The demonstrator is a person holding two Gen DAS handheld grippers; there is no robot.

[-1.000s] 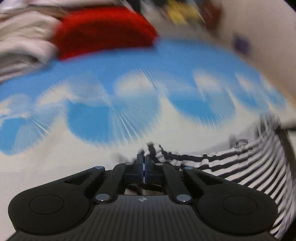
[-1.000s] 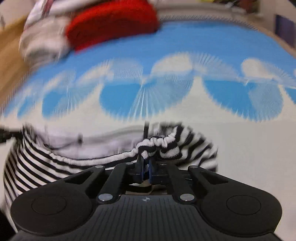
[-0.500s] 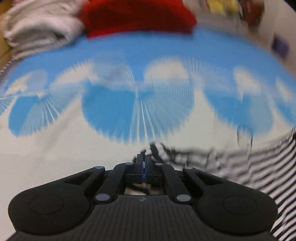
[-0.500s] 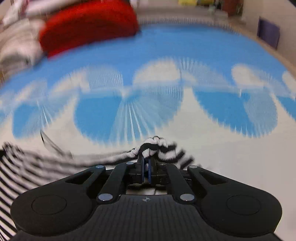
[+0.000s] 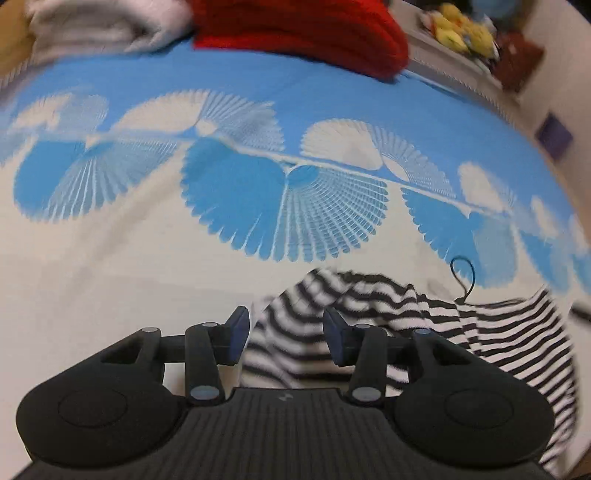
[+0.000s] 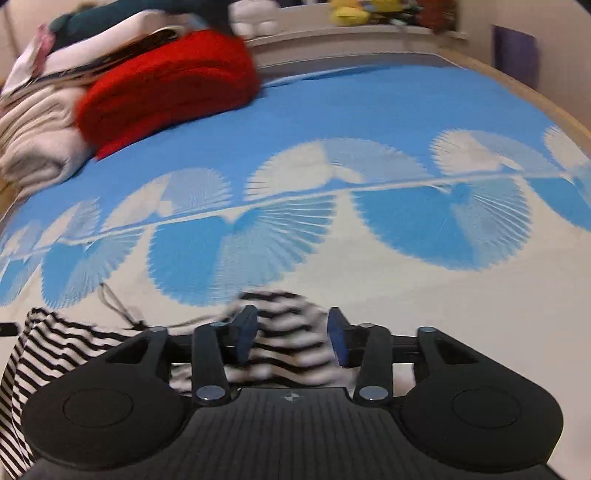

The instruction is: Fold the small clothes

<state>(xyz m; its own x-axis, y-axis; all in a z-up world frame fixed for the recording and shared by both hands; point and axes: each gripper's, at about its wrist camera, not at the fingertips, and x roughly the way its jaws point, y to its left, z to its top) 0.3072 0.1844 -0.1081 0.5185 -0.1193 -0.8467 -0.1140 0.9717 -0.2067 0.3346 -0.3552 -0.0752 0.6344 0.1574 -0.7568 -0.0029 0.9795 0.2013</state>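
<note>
A black-and-white striped garment (image 5: 369, 317) lies on a bed cover with a blue and white fan pattern (image 5: 258, 110). My left gripper (image 5: 283, 334) is open, its blue-padded fingers (image 5: 236, 330) apart on either side of the garment's left end. In the right wrist view my right gripper (image 6: 291, 334) is open too, straddling the garment's right end (image 6: 284, 343). The garment's body spreads to the left in that view. A thin black cord loop (image 5: 463, 277) sticks up from the garment.
A folded red knit (image 5: 303, 33) and folded pale clothes (image 5: 99, 26) are stacked at the far end of the bed; they also show in the right wrist view (image 6: 166, 92). Soft toys (image 5: 458, 27) sit on a ledge beyond. A wall runs along the right.
Both grippers were shut on the garment's edge and carried it forward over the cover. Now both have opened and the garment lies loose between the fingers.
</note>
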